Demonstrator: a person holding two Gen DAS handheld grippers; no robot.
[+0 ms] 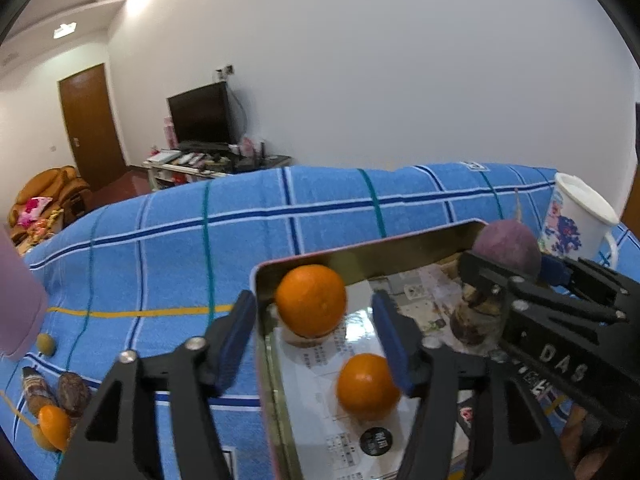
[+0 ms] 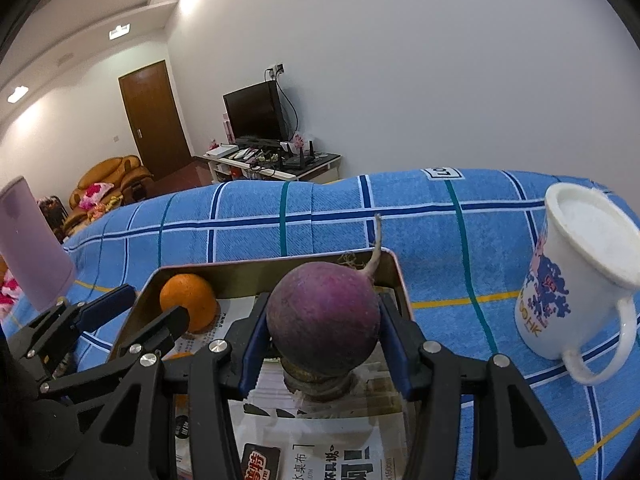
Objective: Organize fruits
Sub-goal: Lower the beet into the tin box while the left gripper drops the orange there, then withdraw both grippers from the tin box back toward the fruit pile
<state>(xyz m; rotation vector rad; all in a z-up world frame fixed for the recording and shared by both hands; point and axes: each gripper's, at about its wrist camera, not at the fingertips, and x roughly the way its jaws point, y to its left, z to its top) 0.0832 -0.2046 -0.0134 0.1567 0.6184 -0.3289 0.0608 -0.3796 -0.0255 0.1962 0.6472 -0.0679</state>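
- Right wrist view: the purple radish sits pinched between the right gripper pads, over the metal tin's far right corner.
- The left gripper hangs spread above the tin's left wall, two oranges inside.
- I'd lower the radish gently, releasing only once it rests.

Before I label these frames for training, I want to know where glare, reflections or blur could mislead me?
Left wrist view: the metal tin's shiny wall mirrors the orange, and the purple radish looks soft. Right wrist view: the radish is sharp, ceiling lights flare, and the fisheye bends the blue checked cloth.
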